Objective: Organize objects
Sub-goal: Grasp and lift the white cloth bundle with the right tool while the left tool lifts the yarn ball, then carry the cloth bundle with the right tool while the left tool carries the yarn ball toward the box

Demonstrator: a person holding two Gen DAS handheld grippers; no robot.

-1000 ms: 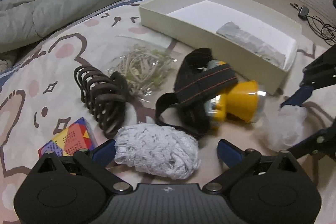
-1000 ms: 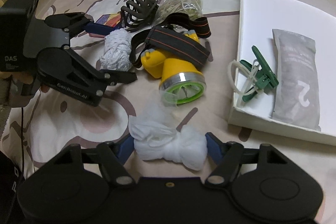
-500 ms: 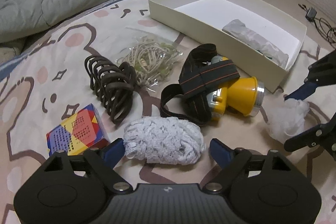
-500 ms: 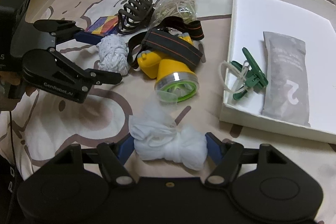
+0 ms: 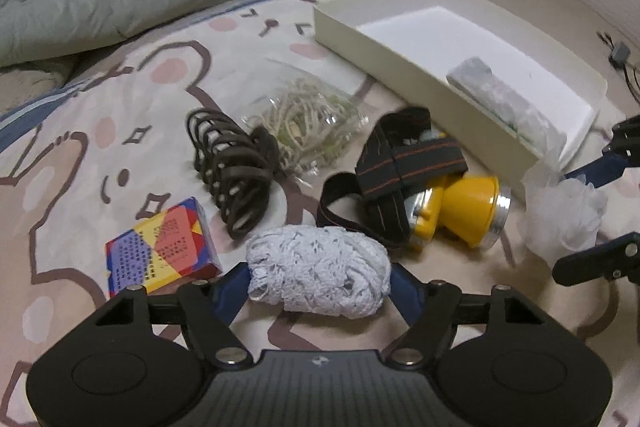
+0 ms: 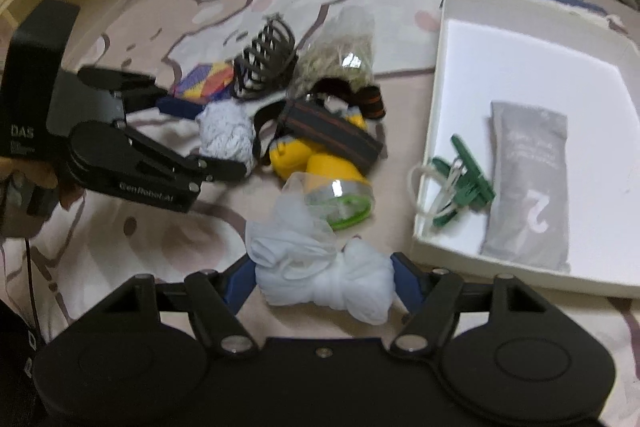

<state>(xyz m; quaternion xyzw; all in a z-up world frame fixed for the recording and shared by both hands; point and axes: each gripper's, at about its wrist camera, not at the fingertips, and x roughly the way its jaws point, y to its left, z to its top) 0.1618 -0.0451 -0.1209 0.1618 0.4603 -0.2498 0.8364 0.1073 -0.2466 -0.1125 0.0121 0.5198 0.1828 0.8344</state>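
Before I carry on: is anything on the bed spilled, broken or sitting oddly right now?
Nothing looks spilled or broken. The yellow headlamp lies on its side with its strap loosely tangled over it, and the loose items are heaped together beside the white box, which holds only a grey pouch and green clips.

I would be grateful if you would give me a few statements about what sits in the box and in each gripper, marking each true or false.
1. The left gripper has the white knitted bundle between its jaws, which have just been closing. True.
2. The right gripper is empty. False: its pads press on a white mesh bundle.
3. The yellow headlamp lies in the white box. False: it lies on the bedsheet beside the box.
4. A grey pouch and a green clip lie in the box. True.
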